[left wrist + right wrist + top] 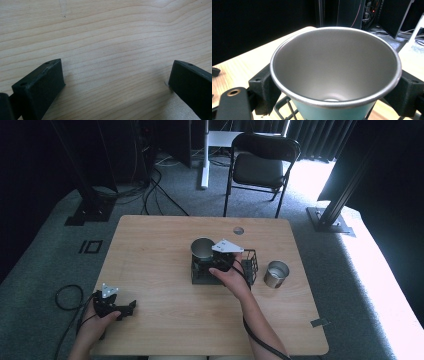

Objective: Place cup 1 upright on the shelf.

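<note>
In the high view, the right gripper (pixel 216 261) hung over a black wire rack (pixel 250 266) near the middle of the surface (pixel 150 265), holding a metal cup (pixel 202 248) at its far end. The hand covered the jaws there. A second cup (pixel 276 273) stood just right of the rack. The left gripper (pixel 114 305) rested at the near left corner, well apart from both cups.

In the left gripper view, the jaws stood wide apart over bare wood, with nothing between them.

In the right gripper view, the jaws pressed on either side of the cup (pixel 335 72), just under its rim. Its teal outer wall was cut off below, and rack wires (pixel 284 107) showed beneath.
</note>
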`<action>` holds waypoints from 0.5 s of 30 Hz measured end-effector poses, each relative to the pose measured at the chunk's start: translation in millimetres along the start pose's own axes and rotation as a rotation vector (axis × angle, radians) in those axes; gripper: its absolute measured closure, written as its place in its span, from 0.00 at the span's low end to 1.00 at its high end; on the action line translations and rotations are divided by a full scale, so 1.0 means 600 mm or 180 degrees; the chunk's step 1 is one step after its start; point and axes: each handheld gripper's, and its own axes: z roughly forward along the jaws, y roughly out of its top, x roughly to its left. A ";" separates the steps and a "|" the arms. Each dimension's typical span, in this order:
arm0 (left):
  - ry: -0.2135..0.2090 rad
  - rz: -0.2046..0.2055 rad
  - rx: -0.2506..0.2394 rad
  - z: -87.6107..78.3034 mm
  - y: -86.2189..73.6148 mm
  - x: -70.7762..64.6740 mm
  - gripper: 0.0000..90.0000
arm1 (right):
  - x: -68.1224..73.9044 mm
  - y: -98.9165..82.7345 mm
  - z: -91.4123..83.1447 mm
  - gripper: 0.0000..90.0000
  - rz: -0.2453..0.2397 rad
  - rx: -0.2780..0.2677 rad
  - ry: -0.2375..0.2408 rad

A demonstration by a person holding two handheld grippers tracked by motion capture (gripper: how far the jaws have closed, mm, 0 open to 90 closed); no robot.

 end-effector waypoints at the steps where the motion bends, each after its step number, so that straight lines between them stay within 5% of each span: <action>1: 0.0000 -0.0001 0.0000 0.000 0.000 0.000 0.01 | 0.000 -0.002 0.001 0.14 -0.0010 0.0010 -0.0006; 15: 0.0000 0.0000 0.0001 0.000 0.000 0.000 0.01 | -0.010 -0.012 -0.005 0.14 0.0089 -0.0014 -0.0012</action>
